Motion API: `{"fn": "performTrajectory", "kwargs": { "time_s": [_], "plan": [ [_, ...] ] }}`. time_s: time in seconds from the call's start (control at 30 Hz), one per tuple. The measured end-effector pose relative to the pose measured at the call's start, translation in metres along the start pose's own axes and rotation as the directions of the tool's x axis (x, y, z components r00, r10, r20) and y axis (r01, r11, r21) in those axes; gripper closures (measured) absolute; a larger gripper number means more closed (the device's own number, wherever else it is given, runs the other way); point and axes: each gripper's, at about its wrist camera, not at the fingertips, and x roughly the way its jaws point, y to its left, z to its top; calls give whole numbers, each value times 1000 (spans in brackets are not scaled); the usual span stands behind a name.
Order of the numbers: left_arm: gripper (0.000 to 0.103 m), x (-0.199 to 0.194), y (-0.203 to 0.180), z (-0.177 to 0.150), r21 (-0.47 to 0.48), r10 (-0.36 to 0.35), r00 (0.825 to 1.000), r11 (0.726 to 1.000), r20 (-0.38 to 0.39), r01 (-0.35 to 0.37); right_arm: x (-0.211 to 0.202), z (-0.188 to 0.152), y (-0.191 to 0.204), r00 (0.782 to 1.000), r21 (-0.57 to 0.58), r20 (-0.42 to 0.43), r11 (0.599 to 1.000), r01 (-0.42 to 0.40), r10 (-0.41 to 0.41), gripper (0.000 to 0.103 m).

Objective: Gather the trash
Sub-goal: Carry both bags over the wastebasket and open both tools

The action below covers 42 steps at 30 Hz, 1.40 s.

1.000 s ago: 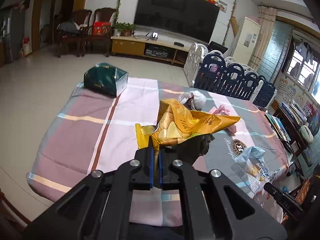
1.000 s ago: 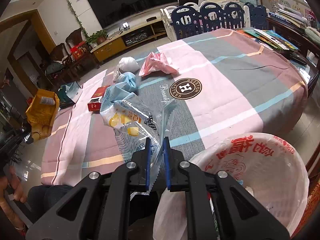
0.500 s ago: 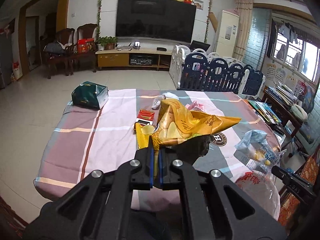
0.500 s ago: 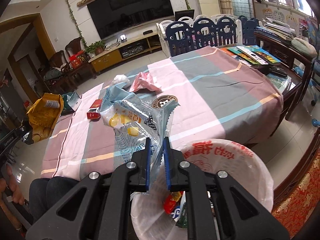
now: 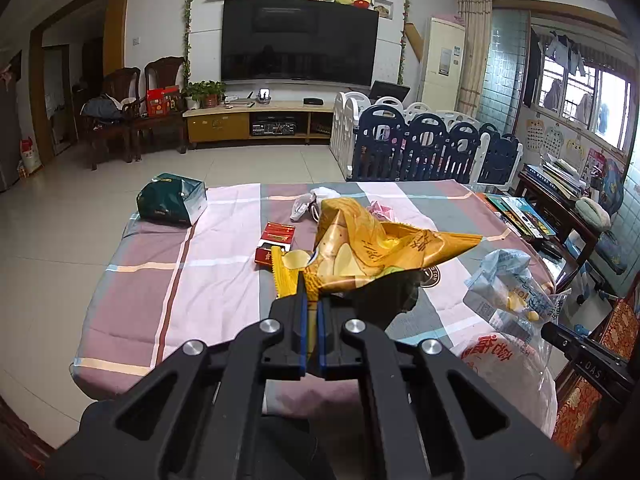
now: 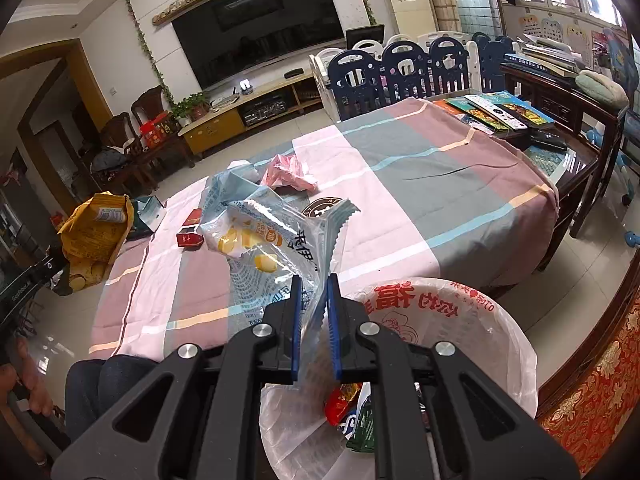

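My left gripper (image 5: 313,300) is shut on a crumpled yellow chip bag (image 5: 372,248) and holds it in the air at the table's near edge; the bag also shows at the left of the right wrist view (image 6: 94,228). My right gripper (image 6: 314,284) has its jaws slightly parted around a clear blue-printed snack bag (image 6: 264,236), held just above the trash bin lined with a white plastic bag (image 6: 472,320). The bin holds some wrappers (image 6: 352,404). It also shows low right in the left wrist view (image 5: 500,356).
On the striped tablecloth (image 5: 208,276) lie a red box (image 5: 276,240), a pink wrapper (image 6: 288,172), a white plastic bag (image 5: 312,200) and a green tissue box (image 5: 172,200). Books (image 6: 496,108) lie on the table's far right end. My knee (image 6: 104,376) is below.
Both grippers have pulled back from the table, carrying their bags. The lined bin has come fully under the right gripper, whose jaws have parted a little.
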Motion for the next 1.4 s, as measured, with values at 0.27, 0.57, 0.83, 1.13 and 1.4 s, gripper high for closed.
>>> {"fn": "performTrajectory", "kwargs": {
  "time_s": [0.27,0.57,0.83,1.13,1.4],
  "plan": [
    [98,-3,-7,-2,9,-30,1000,999,-6,31,-13,-6,-23,999,-1,-23,1000,30,-30,90],
    [98,-2,-37,-9,48,-131,990,990,-49,134,-4,-58,-63,972,-12,-185,989,146,-146,90],
    [98,40,-67,-36,-6,-353,897,931,-267,364,-17,-56,-85,974,118,-145,974,195,-177,44],
    [68,66,-145,-94,140,-464,716,781,-521,609,-47,-35,-116,968,217,-29,943,250,-250,39],
    [17,89,-87,-70,51,-375,833,901,-407,431,-16,-34,-107,979,227,-88,953,202,-186,37]
  ]
}}
